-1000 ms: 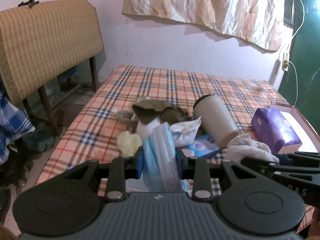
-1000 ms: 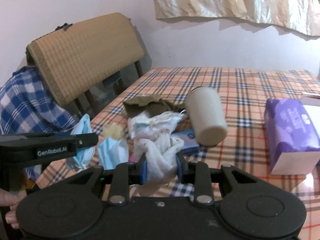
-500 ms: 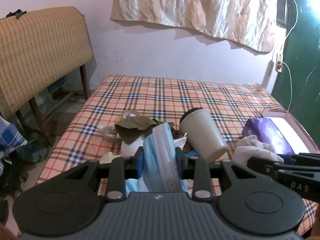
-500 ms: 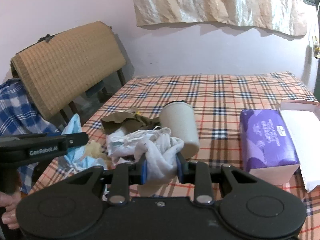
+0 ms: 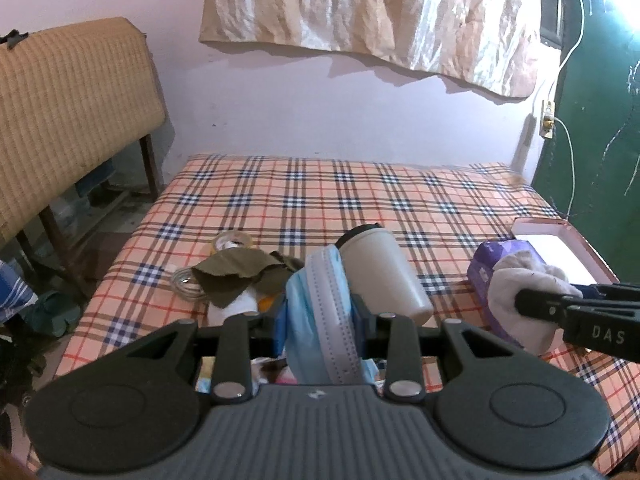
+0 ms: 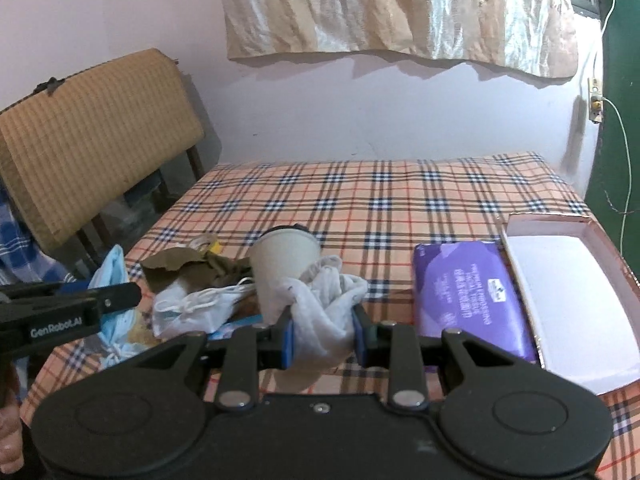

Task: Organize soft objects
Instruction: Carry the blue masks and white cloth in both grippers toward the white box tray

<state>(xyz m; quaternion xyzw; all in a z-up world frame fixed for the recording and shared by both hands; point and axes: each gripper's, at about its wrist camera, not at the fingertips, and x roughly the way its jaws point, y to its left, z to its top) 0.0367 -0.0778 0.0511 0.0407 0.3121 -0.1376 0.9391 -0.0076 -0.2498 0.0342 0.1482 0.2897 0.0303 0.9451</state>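
Note:
My left gripper [image 5: 320,320] is shut on a bunch of blue face masks [image 5: 320,312], held above the near edge of the plaid bed. From the right wrist view the same masks [image 6: 114,276] hang at the far left. A crumpled white cloth [image 6: 324,312] sits pinched in my right gripper [image 6: 323,338], which is shut on it; that cloth [image 5: 528,292] shows at the right of the left wrist view. On the bed lie an olive cloth [image 5: 240,276], a loose white mask [image 6: 200,304] and a purple tissue pack [image 6: 468,296]. An open white box [image 6: 568,300] stands beside the pack.
A beige tumbler [image 5: 384,276] lies on its side mid-bed, and a tape roll [image 5: 232,242] and a clear coil [image 5: 184,280] sit left of the olive cloth. A woven headboard [image 6: 88,140] leans at the left. A green door [image 5: 600,120] is at the right.
Both grippers rose and drew back from the pile with their loads, so the bed items look farther away. The right wrist view swung right, bringing the white box into sight.

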